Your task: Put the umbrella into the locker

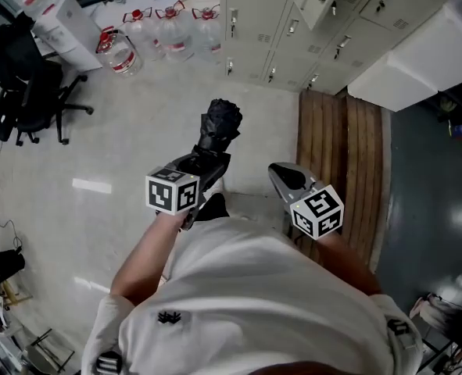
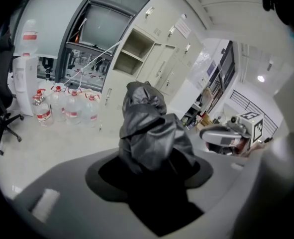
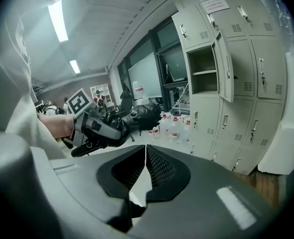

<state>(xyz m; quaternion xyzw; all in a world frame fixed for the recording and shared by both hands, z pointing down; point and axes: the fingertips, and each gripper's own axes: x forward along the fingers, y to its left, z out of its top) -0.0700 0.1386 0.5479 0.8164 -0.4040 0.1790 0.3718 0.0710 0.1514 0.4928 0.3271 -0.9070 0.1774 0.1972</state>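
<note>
While the left hand-held gripper [image 1: 207,159] clamps the folded black umbrella [image 1: 220,123] between its jaws, the right hand-held gripper [image 1: 282,176] beside it sits closed and empty; ahead stands an open locker [image 3: 205,68].

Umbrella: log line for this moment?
left gripper: shut on umbrella | right gripper: shut, empty | locker: one door open, umbrella not in yet
</note>
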